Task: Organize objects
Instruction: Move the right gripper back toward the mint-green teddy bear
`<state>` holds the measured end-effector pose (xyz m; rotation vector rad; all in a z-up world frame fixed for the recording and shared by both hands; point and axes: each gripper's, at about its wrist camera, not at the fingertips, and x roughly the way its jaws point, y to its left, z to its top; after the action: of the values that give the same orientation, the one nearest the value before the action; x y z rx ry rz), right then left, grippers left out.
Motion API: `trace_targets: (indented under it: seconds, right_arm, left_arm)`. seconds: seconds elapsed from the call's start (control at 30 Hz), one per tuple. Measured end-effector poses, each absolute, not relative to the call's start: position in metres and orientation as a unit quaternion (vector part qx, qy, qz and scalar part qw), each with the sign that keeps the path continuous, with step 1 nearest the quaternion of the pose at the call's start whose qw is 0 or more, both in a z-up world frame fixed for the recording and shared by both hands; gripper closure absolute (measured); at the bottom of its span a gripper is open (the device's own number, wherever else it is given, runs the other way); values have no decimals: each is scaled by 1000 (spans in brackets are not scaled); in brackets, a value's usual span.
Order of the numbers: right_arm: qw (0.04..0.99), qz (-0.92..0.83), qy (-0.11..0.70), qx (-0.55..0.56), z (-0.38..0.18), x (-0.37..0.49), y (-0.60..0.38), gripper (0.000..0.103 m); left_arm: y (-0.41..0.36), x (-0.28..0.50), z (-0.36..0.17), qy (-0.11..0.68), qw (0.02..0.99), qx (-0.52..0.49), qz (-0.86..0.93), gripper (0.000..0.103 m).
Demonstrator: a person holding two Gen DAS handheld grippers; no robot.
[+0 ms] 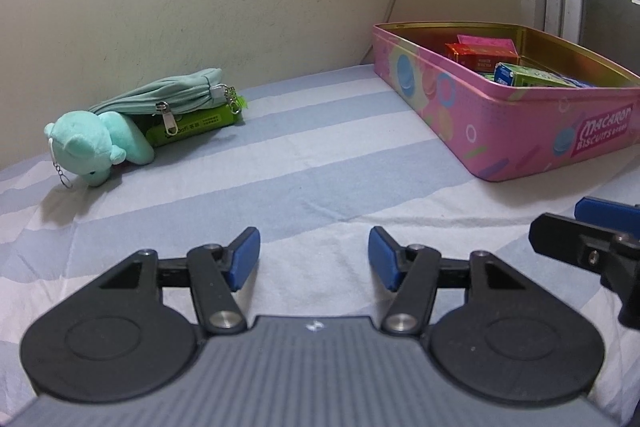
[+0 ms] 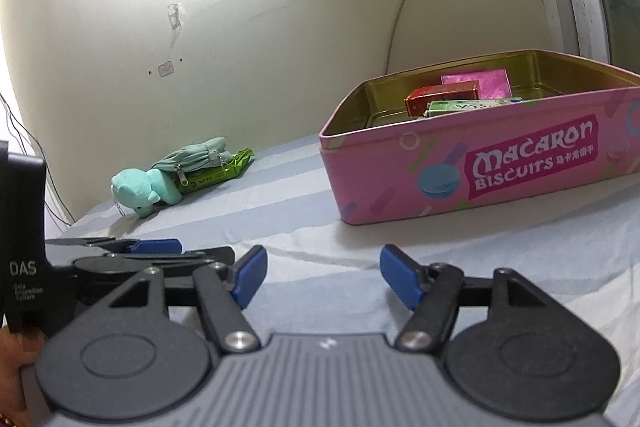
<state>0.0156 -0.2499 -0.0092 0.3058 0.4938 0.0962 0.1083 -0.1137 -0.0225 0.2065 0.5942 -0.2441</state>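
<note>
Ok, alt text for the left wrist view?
The open left gripper hovers empty over a striped sheet. Ahead right, a pink biscuit tin holds small boxes; ahead left lie a teal plush toy and pouch.

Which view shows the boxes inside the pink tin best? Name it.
Left wrist view: it looks down over the pink tin's rim, exposing the boxes more fully. In the right wrist view the tin's front wall hides their lower parts.

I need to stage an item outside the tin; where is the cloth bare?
Bare striped cloth runs between the plush bear pile and the pink tin, and ahead of both grippers. Crowded: the tin's right half with small boxes, and around the pouch.
</note>
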Motion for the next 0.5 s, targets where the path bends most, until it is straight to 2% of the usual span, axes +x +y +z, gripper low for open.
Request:
trace_targets:
  seconds: [0.2,0.4,0.5]
  right_arm:
    - [958,47,240,150,-9,14,-249,38]
    - [959,46,236,149,-8,13,-249,38]
    - [959,46,239,147,-8,14,-248,38]
  left_arm:
    - [-113,108,-22,290,944,100,-120,34]
    - [-112,106,-21,282,946,97,-127,34]
    - [-108,113,-21,303,940,84,-133,34]
